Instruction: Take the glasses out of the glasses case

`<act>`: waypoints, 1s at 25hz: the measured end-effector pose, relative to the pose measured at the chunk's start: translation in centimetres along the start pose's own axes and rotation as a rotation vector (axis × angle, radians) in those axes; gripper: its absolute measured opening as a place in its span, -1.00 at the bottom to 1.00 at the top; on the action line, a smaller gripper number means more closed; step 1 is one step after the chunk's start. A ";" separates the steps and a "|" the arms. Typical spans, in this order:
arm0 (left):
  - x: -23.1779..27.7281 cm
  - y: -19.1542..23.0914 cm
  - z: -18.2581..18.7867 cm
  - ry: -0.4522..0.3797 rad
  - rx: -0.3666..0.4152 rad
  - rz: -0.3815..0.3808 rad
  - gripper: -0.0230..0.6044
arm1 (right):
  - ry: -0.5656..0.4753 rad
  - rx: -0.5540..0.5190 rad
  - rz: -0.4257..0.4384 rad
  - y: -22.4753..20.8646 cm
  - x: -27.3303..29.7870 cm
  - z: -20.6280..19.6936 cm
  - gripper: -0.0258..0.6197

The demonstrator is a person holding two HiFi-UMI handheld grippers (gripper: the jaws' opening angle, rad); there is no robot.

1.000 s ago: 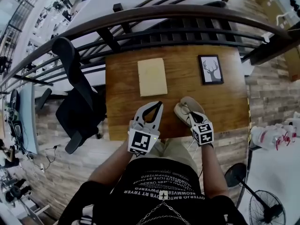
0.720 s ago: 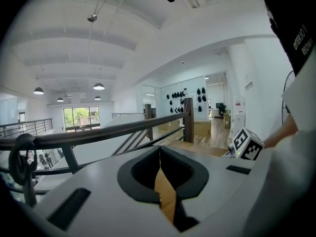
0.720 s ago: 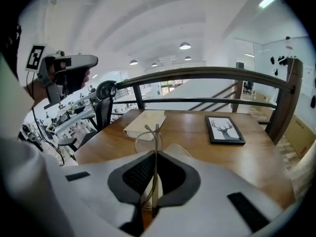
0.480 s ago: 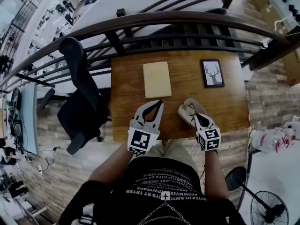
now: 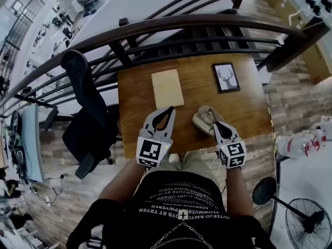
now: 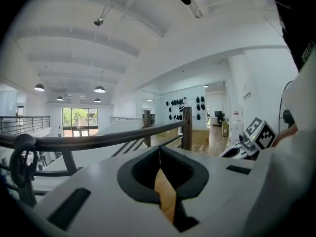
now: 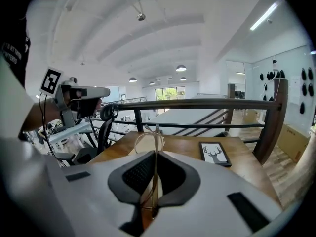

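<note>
- Head view: left gripper (image 5: 169, 111) hangs over the wooden table (image 5: 132, 95), just below a beige pad (image 5: 167, 88). The right gripper (image 5: 215, 124) is at the open glasses case (image 5: 201, 119), near the table's front edge.
- Left gripper view: left gripper (image 6: 159, 152) has its jaws together, with nothing between them.
- Right gripper view: right gripper (image 7: 155, 154) is pinched on the thin-framed glasses (image 7: 149, 142), and a lens loop sticks up past the tips. A deer picture (image 7: 215, 153) lies beyond.
</note>
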State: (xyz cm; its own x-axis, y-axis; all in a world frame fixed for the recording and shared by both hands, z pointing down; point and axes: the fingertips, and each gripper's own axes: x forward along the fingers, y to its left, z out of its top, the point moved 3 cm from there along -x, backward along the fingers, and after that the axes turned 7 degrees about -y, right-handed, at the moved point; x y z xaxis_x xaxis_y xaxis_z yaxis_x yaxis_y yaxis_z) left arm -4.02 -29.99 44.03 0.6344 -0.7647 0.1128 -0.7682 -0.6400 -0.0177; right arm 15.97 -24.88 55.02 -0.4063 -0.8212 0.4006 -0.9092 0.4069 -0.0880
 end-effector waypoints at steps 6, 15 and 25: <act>0.0 -1.1 1.6 -0.028 -0.002 -0.031 -0.84 | -0.075 -0.001 -0.017 0.9 -2.4 2.3 -0.84; -0.4 -2.6 4.2 -0.064 -0.013 -0.084 -0.84 | -0.172 -0.053 -0.013 2.3 -5.4 7.0 -0.84; -1.2 -2.8 6.6 -0.111 0.052 -0.087 -0.84 | -0.297 -0.105 -0.050 2.3 -8.4 11.9 -0.84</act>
State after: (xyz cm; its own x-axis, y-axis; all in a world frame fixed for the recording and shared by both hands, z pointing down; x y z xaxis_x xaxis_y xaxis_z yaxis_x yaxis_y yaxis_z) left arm -2.05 -27.76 37.37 0.7059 -0.7083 0.0055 -0.7066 -0.7047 -0.0640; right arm 16.18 -21.76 40.58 -0.3845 -0.9156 0.1173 -0.9205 0.3899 0.0262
